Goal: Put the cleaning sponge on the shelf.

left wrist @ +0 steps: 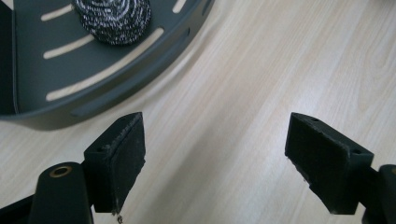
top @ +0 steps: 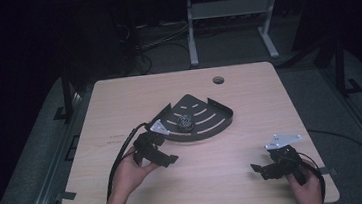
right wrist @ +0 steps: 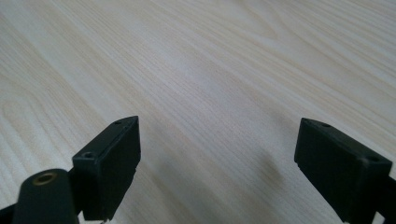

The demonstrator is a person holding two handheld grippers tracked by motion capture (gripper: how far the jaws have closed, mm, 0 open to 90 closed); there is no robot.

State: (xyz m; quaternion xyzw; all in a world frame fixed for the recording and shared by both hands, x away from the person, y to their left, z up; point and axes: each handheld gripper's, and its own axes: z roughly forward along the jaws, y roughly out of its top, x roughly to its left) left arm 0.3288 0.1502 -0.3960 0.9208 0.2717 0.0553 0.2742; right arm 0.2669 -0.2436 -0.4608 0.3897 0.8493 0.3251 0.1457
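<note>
1. Sitting near the middle of the table (top: 256,175), a dark fan-shaped tray (top: 214,125) with pale curved slots holds a round steel scrubber (top: 185,122) on its floor.
2. Nothing else lies on the tabletop; a small round hole (top: 218,80) is cut near its far edge.
3. The left gripper (top: 156,152) is held in a hand (top: 128,175) just beside the tray's near left edge, its grey plate close against the rim, and its cable (top: 119,160) trails back along the forearm.
4. In the left gripper view its jaws stand wide apart with nothing between them, bare wood below, and the tray's curved wall (left wrist: 126,88) and the scrubber (left wrist: 112,21) lie beyond the left jaw.
5. The right gripper (top: 270,166) is well apart from the tray, near the table's near right corner, held by the other hand (top: 308,187).
6. In the right gripper view its jaws are also spread wide and empty over plain wood grain (right wrist: 196,70).
7. The surface is pale wood laminate.
8. The room beyond is dark, with grey floor, loose cables (top: 163,38) and a white frame (top: 230,12) behind the table.
</note>
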